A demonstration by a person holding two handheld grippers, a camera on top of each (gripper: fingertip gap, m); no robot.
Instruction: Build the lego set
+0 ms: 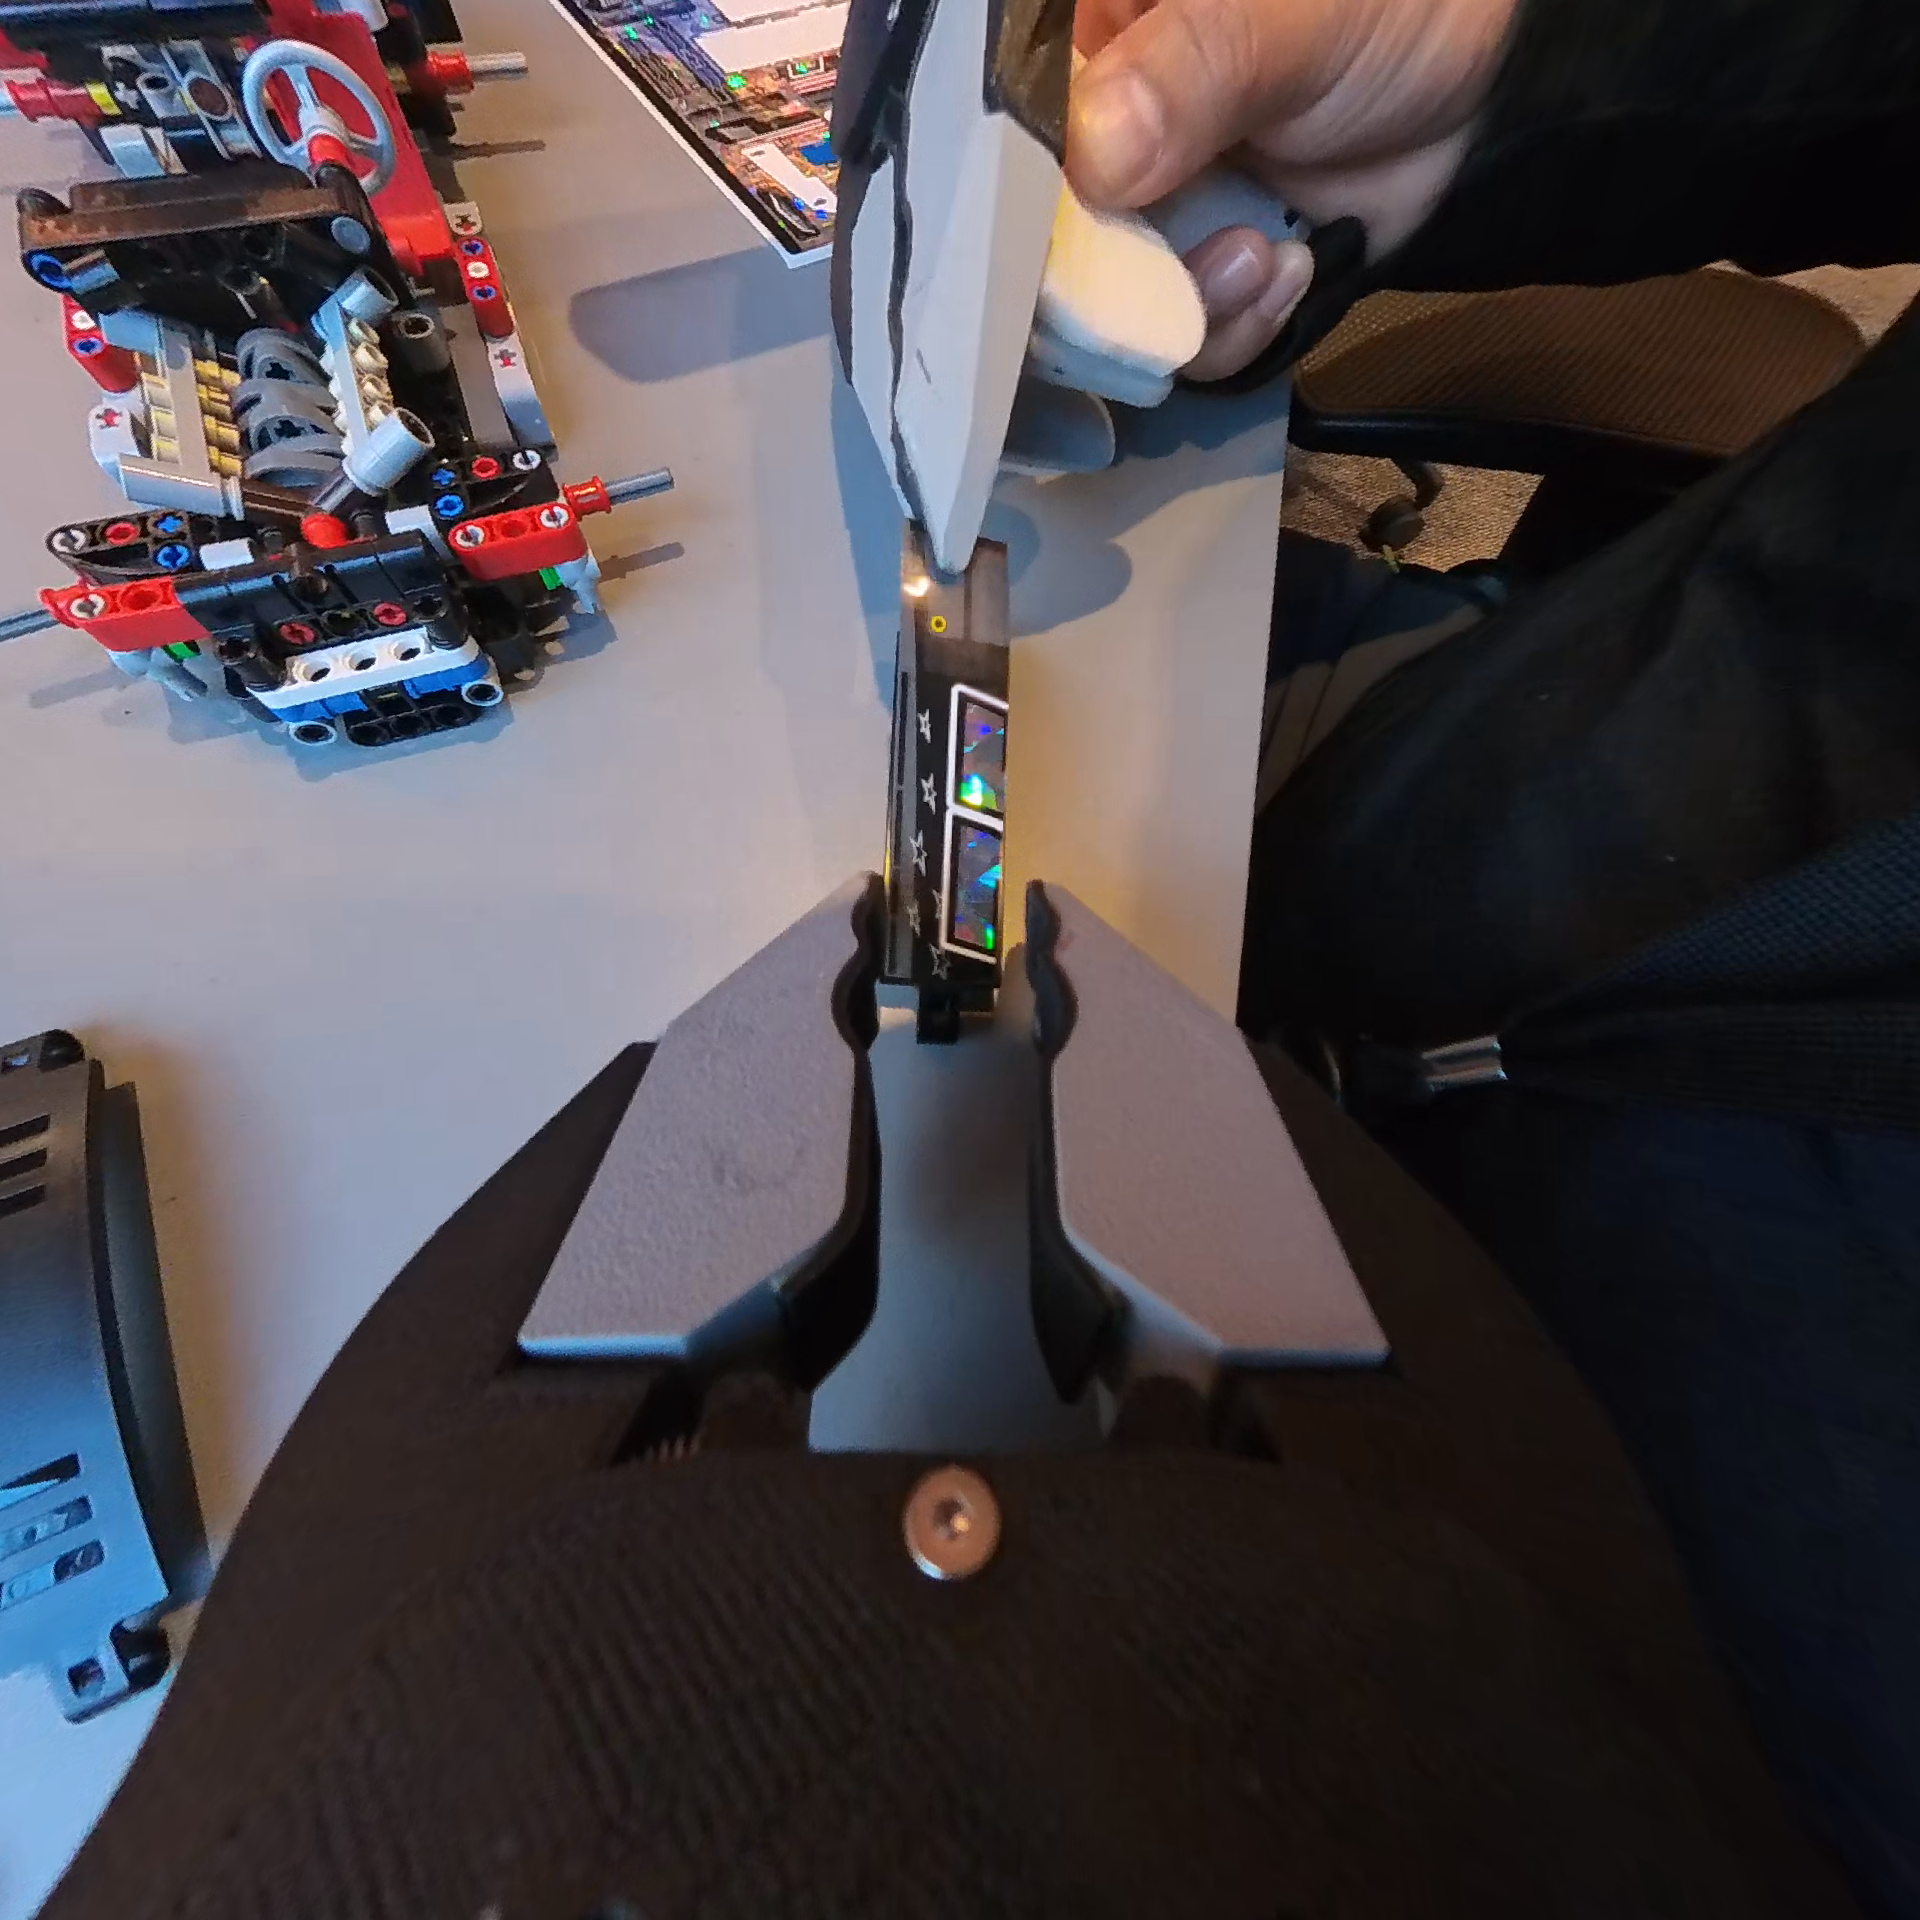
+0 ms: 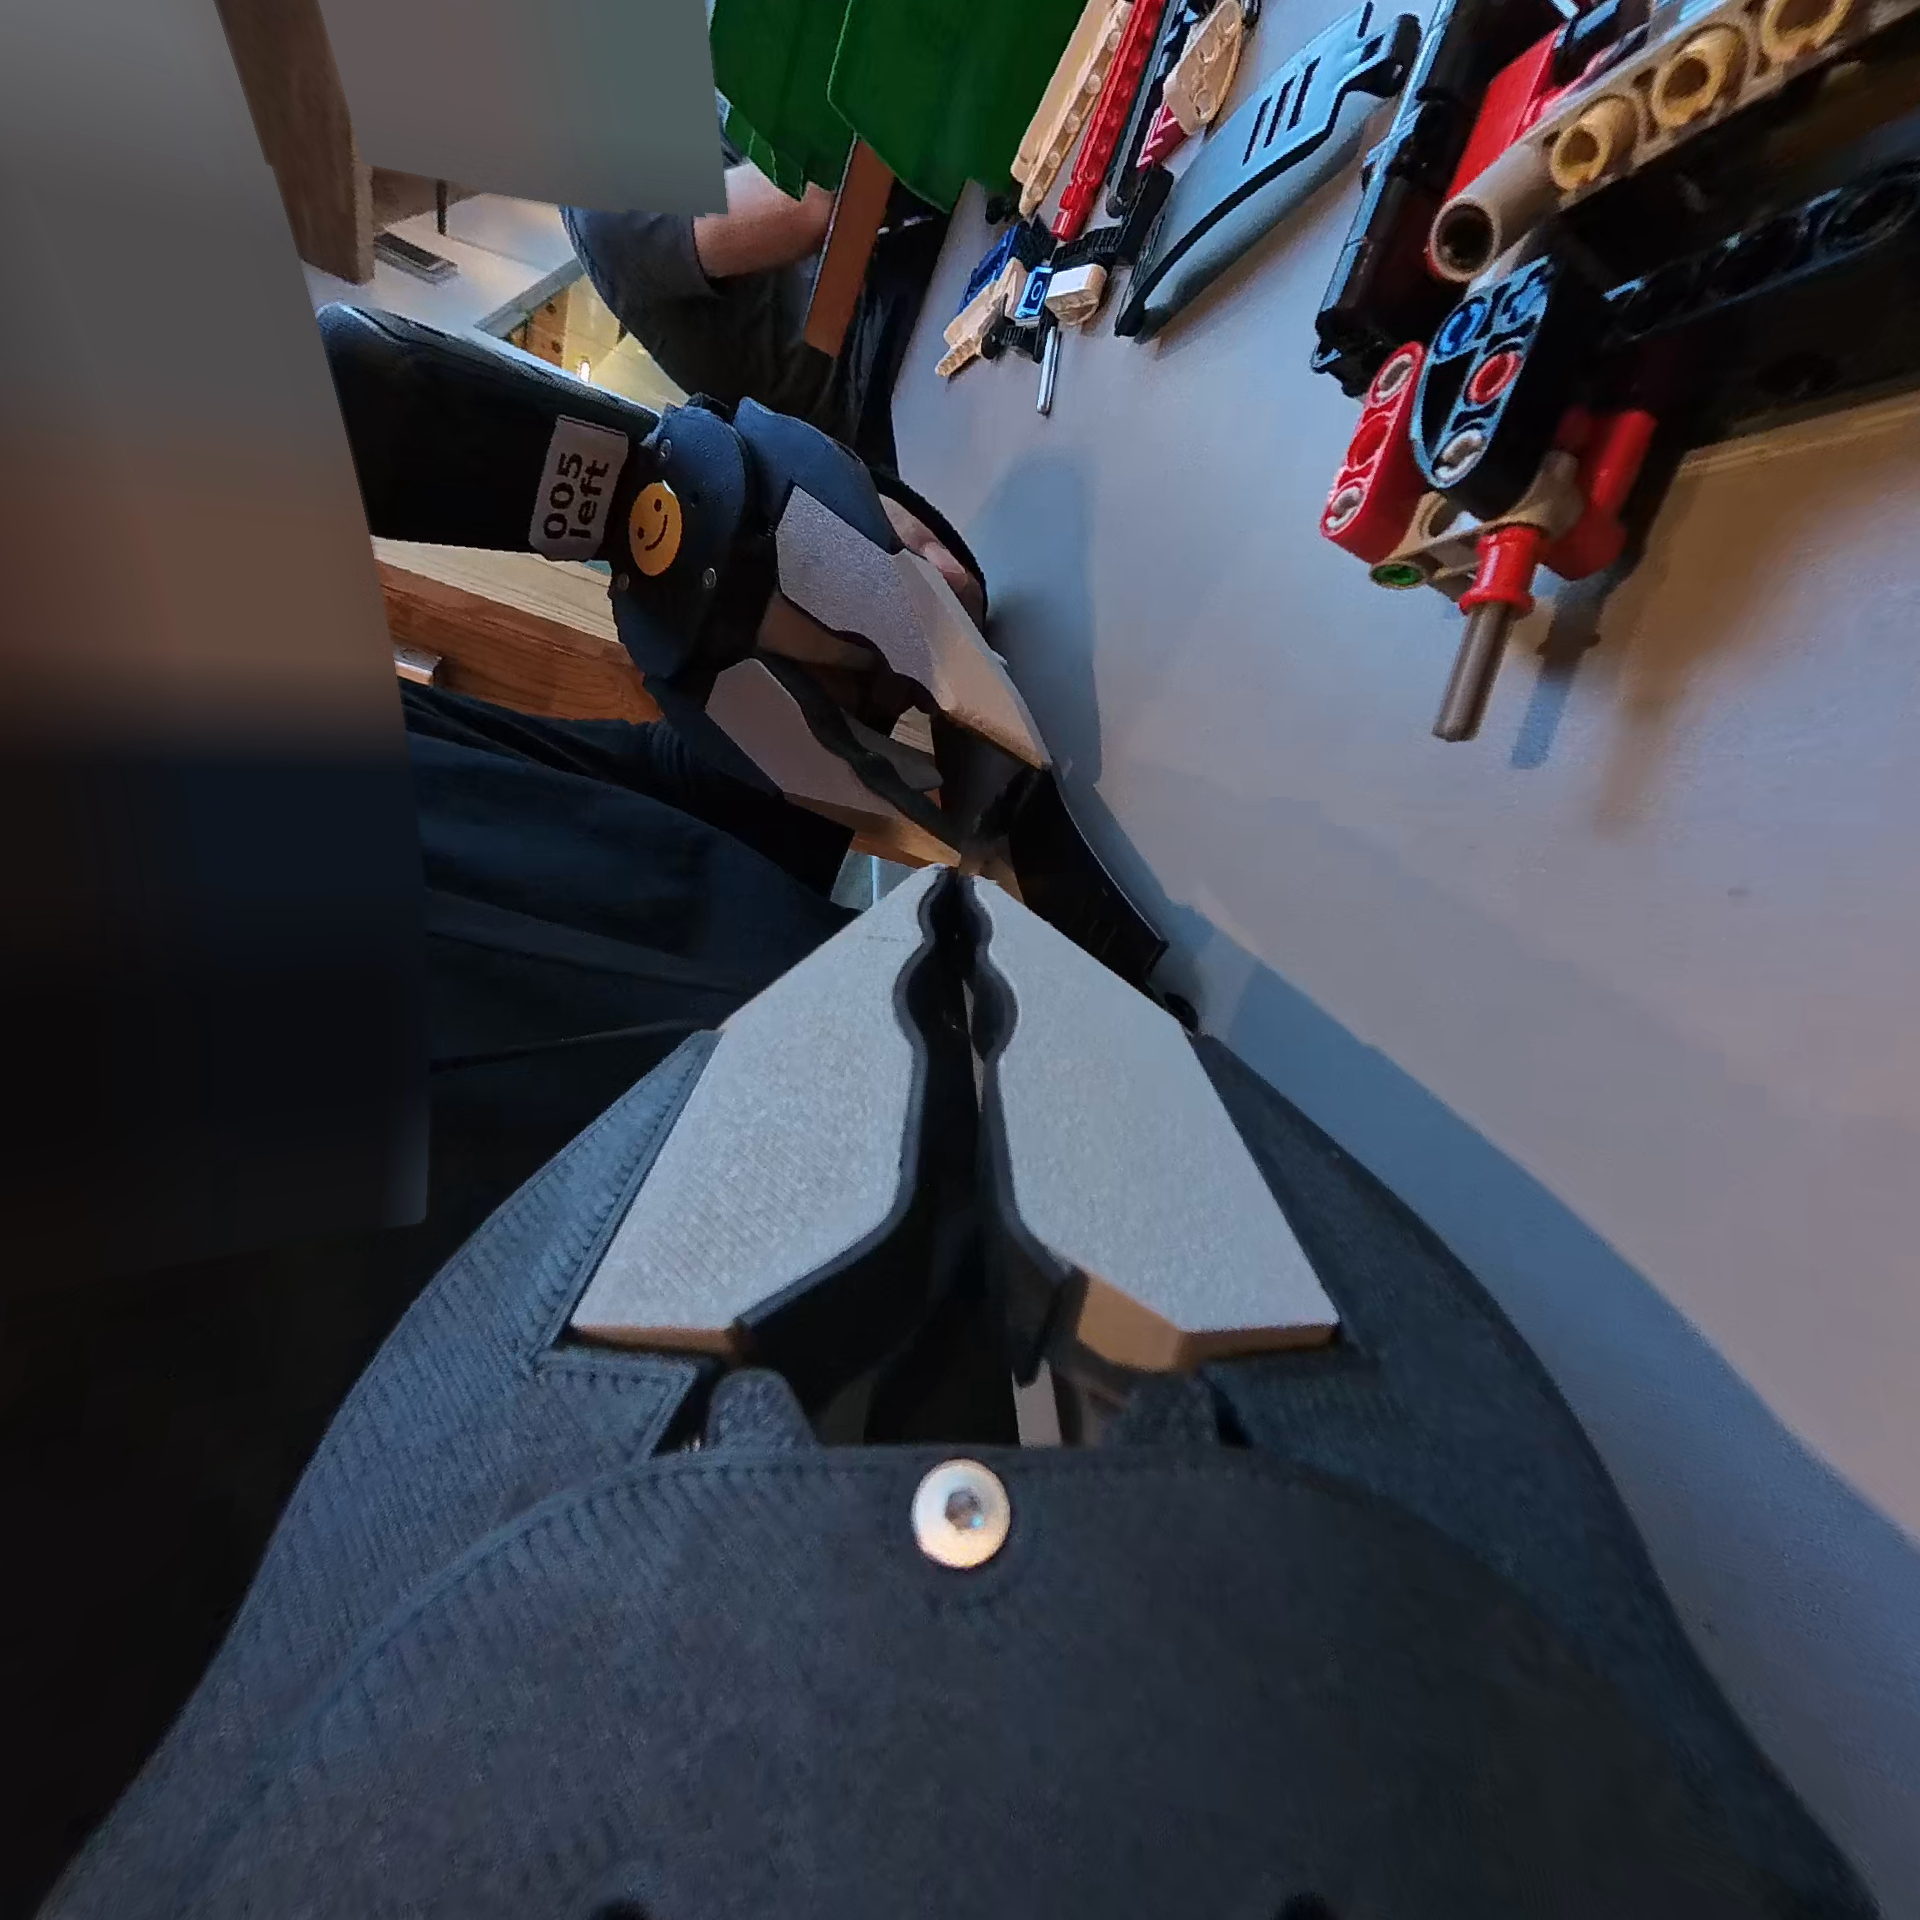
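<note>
Both tongs grip one black panel [image 1: 948,790]: left tongs [image 1: 948,940] clamp near end, right tongs [image 1: 951,540] pinch far end.

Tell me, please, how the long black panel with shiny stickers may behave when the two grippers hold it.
The black panel looks like rigid plastic, so it probably will not bend. Its glossy face may slip. The left gripper and right gripper meet only its narrow ends, near the table edge, so it could twist.
</note>
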